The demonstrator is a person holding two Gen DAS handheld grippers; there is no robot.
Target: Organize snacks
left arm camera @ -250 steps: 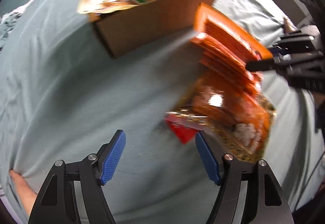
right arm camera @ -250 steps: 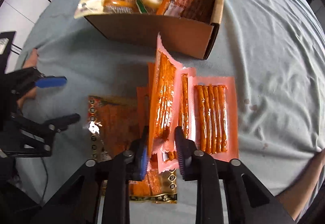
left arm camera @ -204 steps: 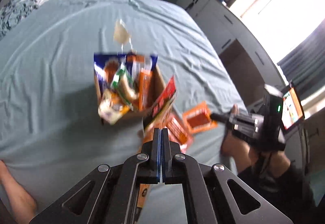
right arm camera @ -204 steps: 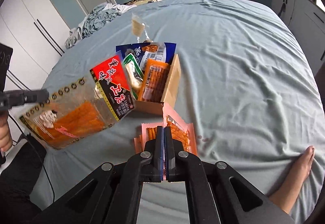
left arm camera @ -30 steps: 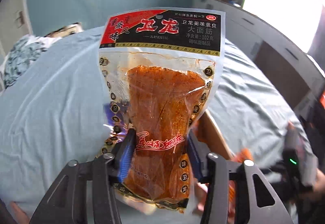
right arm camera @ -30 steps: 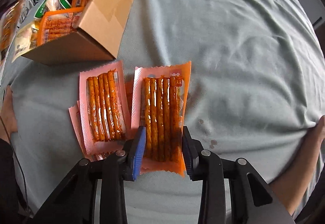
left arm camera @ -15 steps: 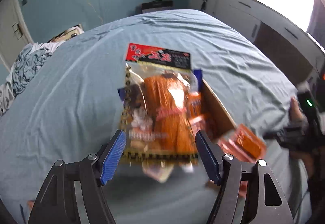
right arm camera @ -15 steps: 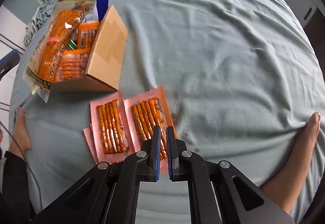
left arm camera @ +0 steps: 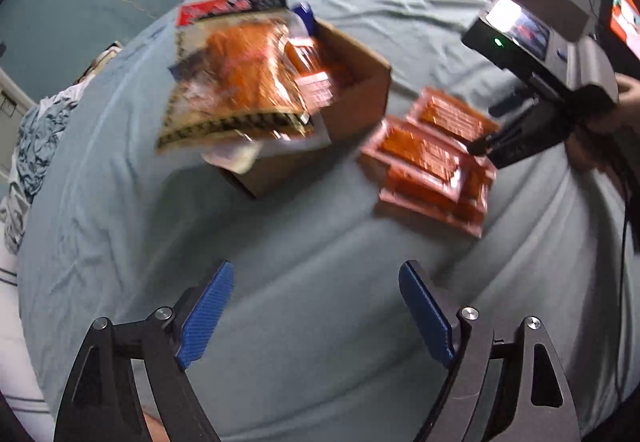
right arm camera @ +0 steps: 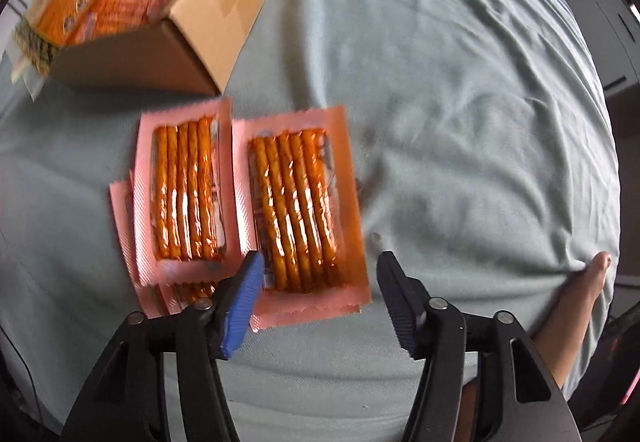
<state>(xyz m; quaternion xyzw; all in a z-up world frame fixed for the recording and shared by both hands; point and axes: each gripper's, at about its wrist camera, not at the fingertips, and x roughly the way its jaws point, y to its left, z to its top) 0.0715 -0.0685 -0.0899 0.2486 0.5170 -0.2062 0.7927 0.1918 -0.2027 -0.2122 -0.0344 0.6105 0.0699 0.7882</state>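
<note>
since a second ago the big spicy-strip bag [left arm camera: 240, 81] is out of my left gripper [left arm camera: 316, 306] and lies tilted across the top of the cardboard box [left arm camera: 352, 109], one end hanging over the box's near edge. everything sits on the blue-grey bedsheet [left arm camera: 300, 242], which fills both views. the box is packed with other snack packs and stands near the pink stick packs [right arm camera: 304, 209], just apart from them.

my left gripper has just been opening and now its jaws stand wide with only sheet between them. my right gripper [right arm camera: 320, 286] was pinched shut half a second ago and has just been opening too; its jaws now straddle the near end of the rightmost pink pack without pressing on it. that pack lies flat, overlapping a second pack [right arm camera: 184, 189] with more stacked underneath. my bare foot [right arm camera: 588, 282] rests on the sheet at right.
</note>
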